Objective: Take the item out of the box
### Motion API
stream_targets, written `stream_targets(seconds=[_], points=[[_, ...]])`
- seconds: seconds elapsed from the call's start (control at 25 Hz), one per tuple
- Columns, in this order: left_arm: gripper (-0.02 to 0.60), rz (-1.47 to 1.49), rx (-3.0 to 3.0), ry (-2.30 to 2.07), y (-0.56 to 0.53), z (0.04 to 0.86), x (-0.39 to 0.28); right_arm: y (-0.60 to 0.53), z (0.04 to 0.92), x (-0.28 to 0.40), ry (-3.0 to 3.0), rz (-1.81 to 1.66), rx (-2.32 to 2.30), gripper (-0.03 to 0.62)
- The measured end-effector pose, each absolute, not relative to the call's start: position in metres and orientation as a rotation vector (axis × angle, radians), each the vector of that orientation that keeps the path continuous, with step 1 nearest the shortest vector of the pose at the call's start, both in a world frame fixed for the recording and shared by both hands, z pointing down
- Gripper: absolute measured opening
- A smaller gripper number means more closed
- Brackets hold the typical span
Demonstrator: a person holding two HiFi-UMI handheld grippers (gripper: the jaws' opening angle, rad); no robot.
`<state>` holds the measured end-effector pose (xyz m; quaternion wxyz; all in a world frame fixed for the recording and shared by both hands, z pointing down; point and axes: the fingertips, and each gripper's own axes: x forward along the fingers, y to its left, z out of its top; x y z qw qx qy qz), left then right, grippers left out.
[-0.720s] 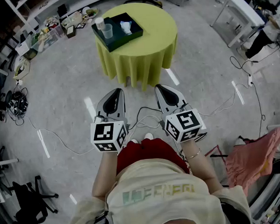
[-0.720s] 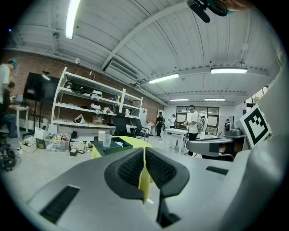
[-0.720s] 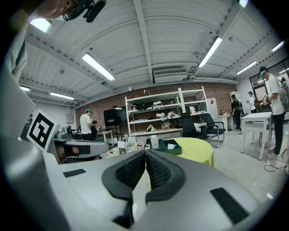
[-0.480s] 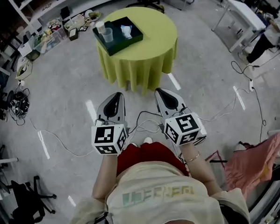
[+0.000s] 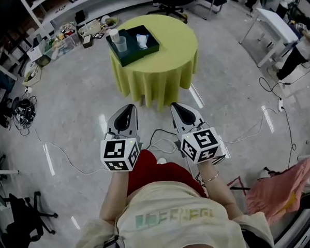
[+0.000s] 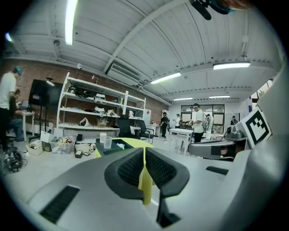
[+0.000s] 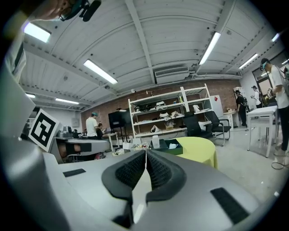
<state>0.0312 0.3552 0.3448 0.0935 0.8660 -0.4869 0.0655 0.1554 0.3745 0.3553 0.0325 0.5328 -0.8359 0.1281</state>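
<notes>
A dark green box (image 5: 133,51) sits on a round table with a yellow-green cloth (image 5: 170,60), a few steps ahead of me. In the box stand two clear cups (image 5: 121,44) and a crumpled white item (image 5: 142,40). My left gripper (image 5: 127,108) and right gripper (image 5: 176,106) are held side by side at waist height, pointing at the table and well short of it. Both are shut with nothing between the pads. The left gripper view shows its closed jaws (image 6: 144,151) with the box (image 6: 119,145) far behind. In the right gripper view, the box (image 7: 174,145) lies beyond the closed jaws (image 7: 146,153).
Cables (image 5: 161,138) trail over the grey floor between me and the table. Shelving with clutter (image 5: 72,34) lines the back left, office chairs (image 5: 169,1) stand behind the table, and a white table (image 5: 279,26) is at the right. A pink cloth (image 5: 282,176) hangs at near right. People stand far off.
The table sits slightly lower and nearer in the head view, and the floor has shifted with it. Both grippers keep the same shut pose side by side.
</notes>
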Motion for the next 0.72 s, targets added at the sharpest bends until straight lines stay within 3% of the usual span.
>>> stream_targets(seconds=[0.72], points=[[0.031, 0.186, 2.563, -1.47, 0.338, 0.344, 0.037, 0.361, 0.362, 0.173, -2.545, 0.445, 1.651, 0.04]])
